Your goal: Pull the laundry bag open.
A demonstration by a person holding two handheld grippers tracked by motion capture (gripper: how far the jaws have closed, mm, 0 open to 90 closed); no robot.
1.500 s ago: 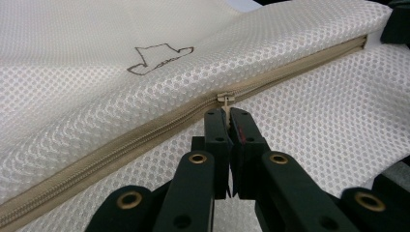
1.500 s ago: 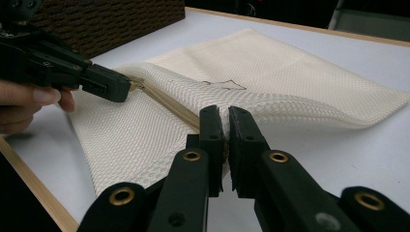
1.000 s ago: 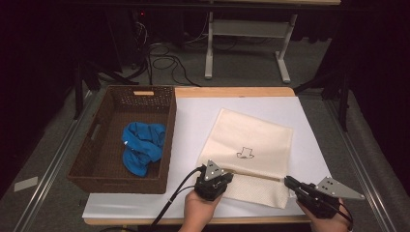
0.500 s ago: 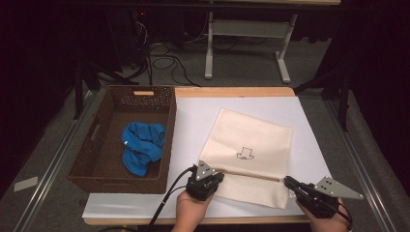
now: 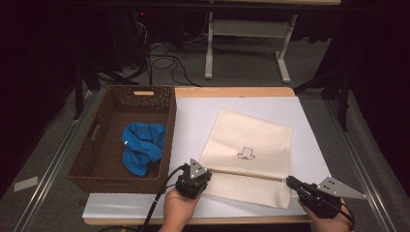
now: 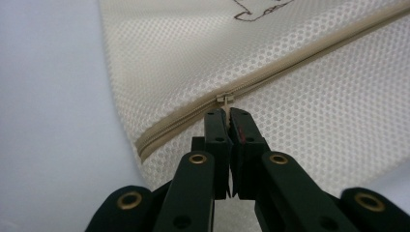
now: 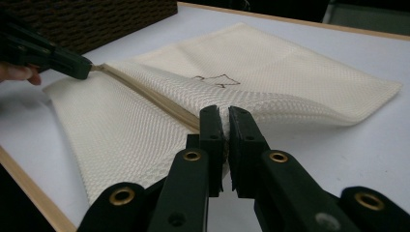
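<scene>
Fingers of the left gripper (image 6: pixel 227 113) pinch the zip pull (image 6: pixel 224 99); right gripper (image 7: pixel 223 116) clamps what looks like the bag (image 5: pixel 251 140) edge. Pull straight along the zip, bag taut.

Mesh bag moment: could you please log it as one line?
left gripper shut on zipper pull | right gripper shut on mesh bag edge

Your cream bag (image 5: pixel 246 150) is dimpled mesh cloth with a smooth woven zip tape (image 6: pixel 270 72). The tongs (image 6: pixel 227 113) look matt black plastic with brass rivets. The basket (image 5: pixel 96 164) is rough wicker; the worktop (image 5: pixel 193 116), matt white.
</scene>
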